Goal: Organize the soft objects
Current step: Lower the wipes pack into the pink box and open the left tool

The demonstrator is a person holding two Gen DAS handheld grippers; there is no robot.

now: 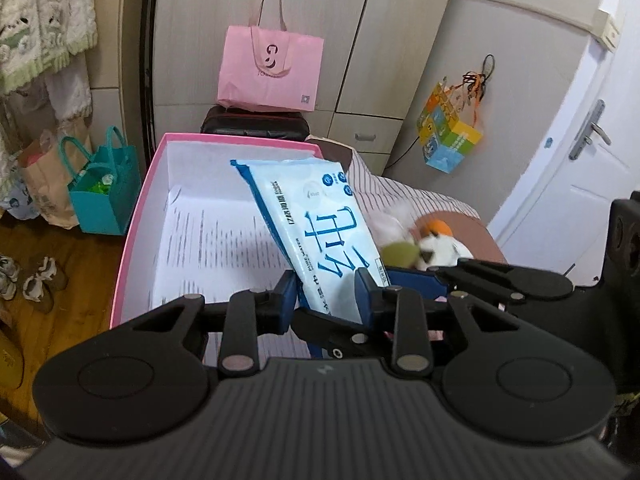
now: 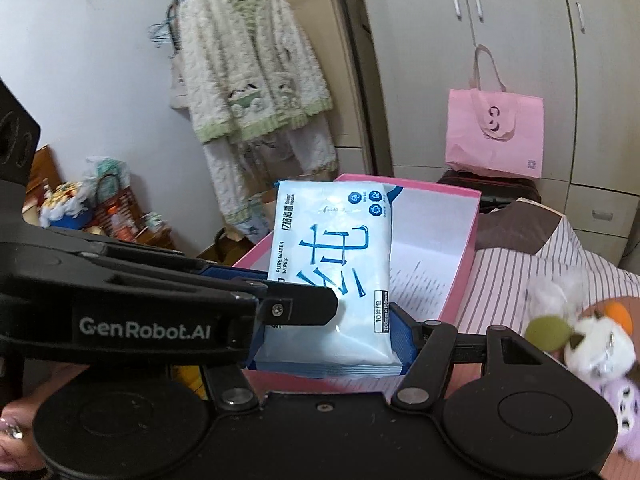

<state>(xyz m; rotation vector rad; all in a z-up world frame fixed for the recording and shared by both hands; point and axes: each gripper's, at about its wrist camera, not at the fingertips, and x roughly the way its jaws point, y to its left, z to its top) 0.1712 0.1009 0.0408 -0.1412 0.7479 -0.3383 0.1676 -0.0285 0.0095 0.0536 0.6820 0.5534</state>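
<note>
A light-blue pack of wet wipes [image 1: 316, 224] is held over the near end of an open pink box [image 1: 140, 200] on the bed. My left gripper [image 1: 328, 292] is shut on the pack's lower end. My right gripper [image 2: 332, 340] is also shut on the same pack [image 2: 332, 264], with blue pads on both of its sides. The left gripper's arm crosses the right wrist view from the left. The pink box [image 2: 460, 196] has white walls and a printed sheet [image 1: 216, 248] on its floor. Small plush toys [image 2: 596, 344] lie on the bed to the right [image 1: 436, 244].
A striped and brown bedspread [image 2: 520, 264] lies right of the box. A pink tote bag [image 1: 270, 70] stands on a dark suitcase [image 1: 256, 124] by the wardrobe. A teal bag [image 1: 102, 188], paper bags and shoes [image 1: 40, 280] are on the wooden floor. A knitted cardigan [image 2: 252, 68] hangs on the wall.
</note>
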